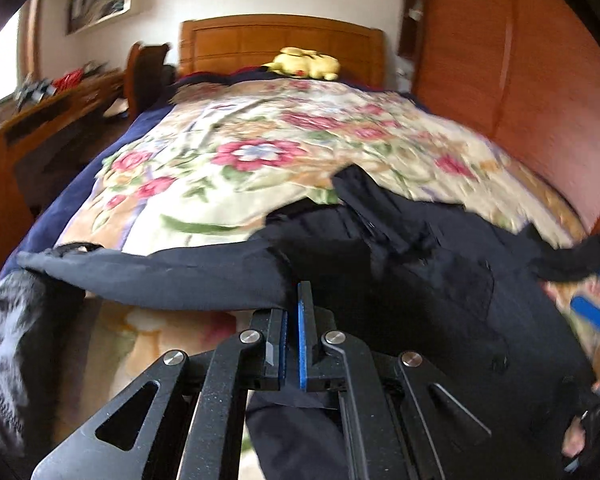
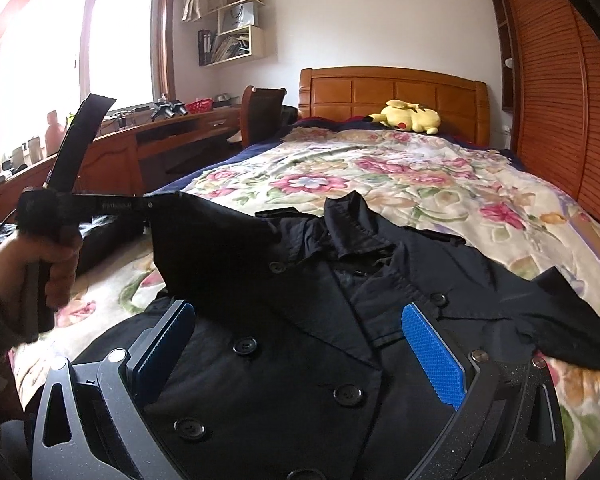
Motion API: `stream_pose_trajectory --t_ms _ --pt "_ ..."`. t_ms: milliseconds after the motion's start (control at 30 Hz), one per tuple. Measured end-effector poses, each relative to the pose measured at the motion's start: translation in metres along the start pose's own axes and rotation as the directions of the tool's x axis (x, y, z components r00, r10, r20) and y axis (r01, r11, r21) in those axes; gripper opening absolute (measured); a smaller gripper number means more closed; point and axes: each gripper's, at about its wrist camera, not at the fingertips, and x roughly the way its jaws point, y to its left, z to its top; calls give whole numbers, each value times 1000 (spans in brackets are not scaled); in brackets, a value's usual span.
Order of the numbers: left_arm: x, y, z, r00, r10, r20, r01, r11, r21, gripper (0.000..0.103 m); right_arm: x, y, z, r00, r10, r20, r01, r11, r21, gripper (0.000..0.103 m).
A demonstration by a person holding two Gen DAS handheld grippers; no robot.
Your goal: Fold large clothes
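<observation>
While motion blur smears the left wrist view, the left gripper appears clamped on a raised fold of the black coat, its fingers together. The right gripper hovers with fingers spread apart. The buttoned coat lies on the floral bedspread, collar toward the wooden headboard.

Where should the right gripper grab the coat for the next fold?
Probably the loose sleeve lying out to the right of the coat body on the bed. Come from the right, low over the bedspread: the sleeve lies flat with its edge free. The right gripper is open above the buttoned front; the left gripper pinches the other side.
</observation>
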Motion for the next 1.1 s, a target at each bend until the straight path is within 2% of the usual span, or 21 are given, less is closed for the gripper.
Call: stream_pose_trajectory --t_ms 67,233,333,433,500,633,700,767,967,1100 --pt "2 -11 -8 1000 -5 -10 5 999 37 4 0 0 -1 1000 -7 -4 7 1000 -5 103" --pt "0 -22 -30 1000 11 -19 -10 998 62 5 -1 0 -8 999 -25 -22 24 999 -43 103" --pt "-6 -18 -44 999 -21 -24 22 999 39 9 0 -3 -6 999 -22 -32 21 999 -32 103" --pt "-16 -16 -53 999 -40 -9 40 999 32 19 2 -2 0 999 -18 -30 17 1000 -23 103" --pt "-31 -10 -59 998 -61 19 61 998 14 36 4 0 3 1000 -10 -25 9 1000 -18 103" --pt "-50 3 -66 996 -64 69 65 998 -14 49 11 3 4 1000 2 -27 -3 1000 -18 103" --pt "-55 14 -67 995 -68 77 71 997 -37 72 17 6 4 999 5 -35 -6 1000 -24 103" --pt "-53 25 -67 995 -62 76 67 996 -64 79 21 8 4 999 7 -39 -8 1000 -27 103" --pt "-30 64 -60 999 -14 47 21 989 -150 79 21 8 5 999 4 -40 -5 999 -37 103" --pt "-8 91 -49 999 45 16 -40 974 -225 79 20 8 6 999 5 -36 -6 999 -38 103"
